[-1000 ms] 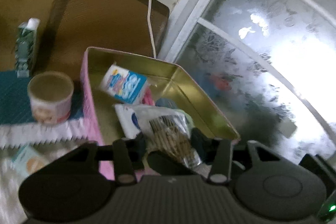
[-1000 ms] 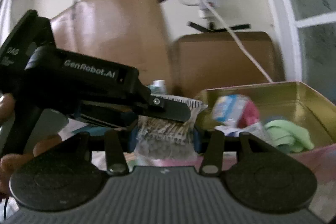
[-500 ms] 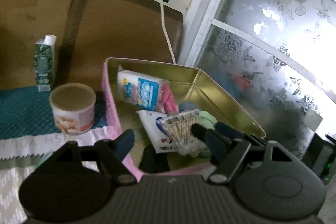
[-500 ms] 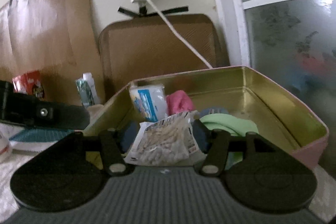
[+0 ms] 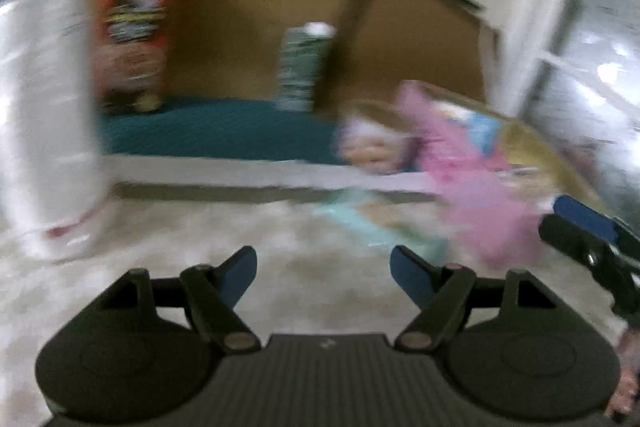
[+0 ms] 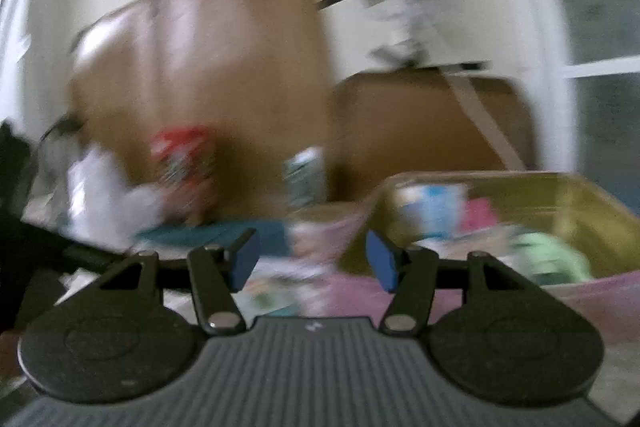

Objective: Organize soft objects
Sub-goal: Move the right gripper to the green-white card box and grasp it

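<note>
I am holding my left tongs (image 5: 323, 269) and right tongs (image 6: 308, 257) spread wide, both having just been opening, nothing between them; soft packets are lying inside the pink tin (image 6: 592, 187).

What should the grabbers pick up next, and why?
Probably the left gripper should reach for the small turquoise packet on the mat just ahead. Both the left gripper and the right gripper are open and empty, and the pink tin already holds several soft things.

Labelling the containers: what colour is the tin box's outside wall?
Pink outside, gold inside: the tin box shows best in the right wrist view.
</note>
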{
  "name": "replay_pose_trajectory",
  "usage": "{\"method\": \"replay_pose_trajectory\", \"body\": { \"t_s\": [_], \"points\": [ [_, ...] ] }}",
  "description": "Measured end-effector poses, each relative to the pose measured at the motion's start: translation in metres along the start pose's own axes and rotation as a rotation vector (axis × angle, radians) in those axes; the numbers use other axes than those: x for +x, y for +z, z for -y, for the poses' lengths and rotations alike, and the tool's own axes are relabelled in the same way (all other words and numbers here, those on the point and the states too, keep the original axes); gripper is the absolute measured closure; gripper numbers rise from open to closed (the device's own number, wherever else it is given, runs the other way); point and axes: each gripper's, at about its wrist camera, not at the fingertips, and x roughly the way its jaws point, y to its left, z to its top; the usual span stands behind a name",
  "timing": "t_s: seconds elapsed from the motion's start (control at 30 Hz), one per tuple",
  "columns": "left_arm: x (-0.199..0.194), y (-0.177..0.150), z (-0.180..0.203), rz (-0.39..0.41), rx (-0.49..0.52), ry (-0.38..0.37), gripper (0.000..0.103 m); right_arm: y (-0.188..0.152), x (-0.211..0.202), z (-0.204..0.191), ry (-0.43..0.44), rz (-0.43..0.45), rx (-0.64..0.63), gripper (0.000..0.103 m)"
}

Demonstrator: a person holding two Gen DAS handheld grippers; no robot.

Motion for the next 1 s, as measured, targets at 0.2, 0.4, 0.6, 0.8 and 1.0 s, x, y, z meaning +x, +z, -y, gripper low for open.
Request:
{"method": "replay_pose_trajectory", "body": {
  "t_s": [0.2,0.4,0.6,0.8,1.0],
  "points": [
    [0.000,-0.011,-0.038,0.049,-0.078,0.035,0.027,0.001,0.060,-0.049,0.098,-0.170,-0.161,0.052],
    [-0.003,-0.013,-0.044,0.067,-0.110,-0.003,0.027,0.003,0.127,-0.063,0.083,-0.329,-0.317,0.051],
    [-0.004,-0.016,-0.055,0.076,-0.174,-0.047,0.027,-0.005,0.160,-0.048,0.112,-0.492,-0.207,0.054],
    [-0.004,-0.017,-0.061,0.077,-0.208,-0.078,0.027,-0.018,0.122,-0.065,0.191,-0.465,-0.145,0.057],
    [-0.004,-0.017,-0.057,0.072,-0.186,-0.072,0.026,-0.033,0.070,-0.067,0.278,-0.421,0.007,0.055]
  ]
}}
